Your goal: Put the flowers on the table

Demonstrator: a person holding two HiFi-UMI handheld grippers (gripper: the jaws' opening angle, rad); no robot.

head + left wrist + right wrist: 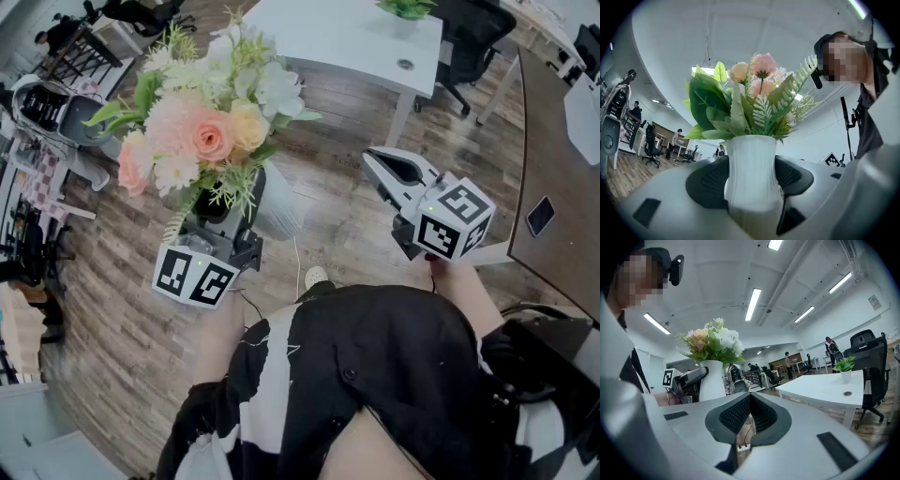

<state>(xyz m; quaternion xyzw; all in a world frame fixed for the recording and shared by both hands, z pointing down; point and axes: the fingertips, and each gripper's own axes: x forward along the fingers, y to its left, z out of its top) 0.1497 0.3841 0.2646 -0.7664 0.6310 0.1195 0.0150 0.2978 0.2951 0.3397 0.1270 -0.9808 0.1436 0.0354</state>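
The vase (752, 154) is white, matt and finely ribbed. The flowers (202, 122) look like cloth and plastic (soft petals, waxy leaves). The left tongs (750, 173) and right tongs (750, 401) have smooth pale plastic shells. Their black pads (705, 180) look dimpled and rubbery. The floor (122, 309) is grained wood plank, and the desk (347, 37) is smooth white.

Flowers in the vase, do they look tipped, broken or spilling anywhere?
Nothing stands out. The flowers sit whole in the white vase, and the left claw clamps the vase upright. Nothing looks spilled or broken.
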